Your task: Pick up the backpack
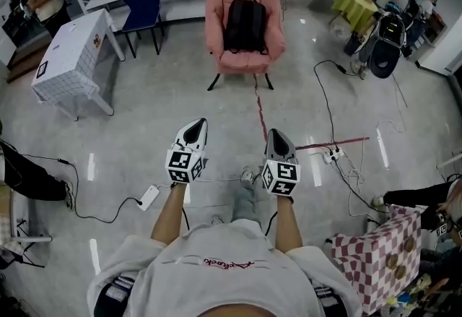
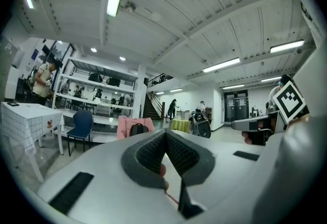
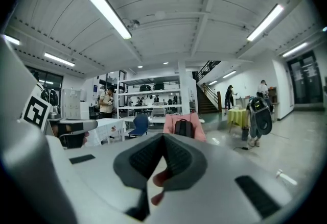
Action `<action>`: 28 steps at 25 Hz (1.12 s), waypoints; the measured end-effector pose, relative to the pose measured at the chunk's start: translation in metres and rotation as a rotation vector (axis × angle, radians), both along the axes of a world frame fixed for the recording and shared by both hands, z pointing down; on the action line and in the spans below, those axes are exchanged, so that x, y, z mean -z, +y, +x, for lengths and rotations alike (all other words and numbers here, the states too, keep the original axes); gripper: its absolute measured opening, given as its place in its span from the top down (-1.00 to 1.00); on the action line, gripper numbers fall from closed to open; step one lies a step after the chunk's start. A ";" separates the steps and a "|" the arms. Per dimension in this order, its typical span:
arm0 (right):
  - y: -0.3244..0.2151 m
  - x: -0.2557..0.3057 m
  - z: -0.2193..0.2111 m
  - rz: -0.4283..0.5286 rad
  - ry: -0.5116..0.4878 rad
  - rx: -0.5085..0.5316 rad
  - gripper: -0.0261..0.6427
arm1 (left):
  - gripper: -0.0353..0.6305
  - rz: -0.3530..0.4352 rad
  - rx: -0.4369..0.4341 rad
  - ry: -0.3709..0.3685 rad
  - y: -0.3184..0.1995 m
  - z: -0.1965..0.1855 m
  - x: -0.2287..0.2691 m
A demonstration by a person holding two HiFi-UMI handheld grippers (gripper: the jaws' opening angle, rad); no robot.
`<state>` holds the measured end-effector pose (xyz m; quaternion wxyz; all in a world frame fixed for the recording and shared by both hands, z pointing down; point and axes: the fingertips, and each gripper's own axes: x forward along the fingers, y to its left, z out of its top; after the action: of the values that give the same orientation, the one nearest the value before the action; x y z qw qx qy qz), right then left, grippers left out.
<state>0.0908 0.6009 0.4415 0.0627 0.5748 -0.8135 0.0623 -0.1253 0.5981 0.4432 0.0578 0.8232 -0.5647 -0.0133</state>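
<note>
The black backpack (image 1: 245,25) sits upright on a soft pink armchair (image 1: 270,27) and leans on the chair's back, so it does not tip. It is far ahead of both tongs, across the shiny grey floor (image 1: 144,113). The left tongs (image 1: 196,126) and right tongs (image 1: 277,137) are closed with nothing in them. They point side by side at the chair. The bag looks like floppy cloth.

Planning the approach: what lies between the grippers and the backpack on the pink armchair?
Head view: only bare glossy floor, with a red tape line running from the armchair, where the backpack sits, toward the right gripper.
</note>
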 end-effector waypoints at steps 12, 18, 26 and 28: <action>-0.119 -0.007 -0.004 -0.006 -0.013 0.045 0.87 | 0.89 -0.010 0.039 0.007 -0.112 0.002 -0.003; -0.187 -0.001 0.000 -0.004 -0.015 0.085 0.87 | 0.89 -0.012 0.068 0.008 -0.175 0.012 0.004; -0.274 0.017 0.016 0.017 -0.019 0.115 0.87 | 0.89 0.007 0.069 -0.010 -0.259 0.041 0.022; -0.294 0.018 0.017 0.022 -0.024 0.129 0.87 | 0.89 0.013 0.084 -0.012 -0.276 0.043 0.024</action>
<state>0.1077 0.3071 0.4238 0.0504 0.5209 -0.8503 0.0560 -0.0827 0.3224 0.4188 0.0483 0.7991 -0.5991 -0.0144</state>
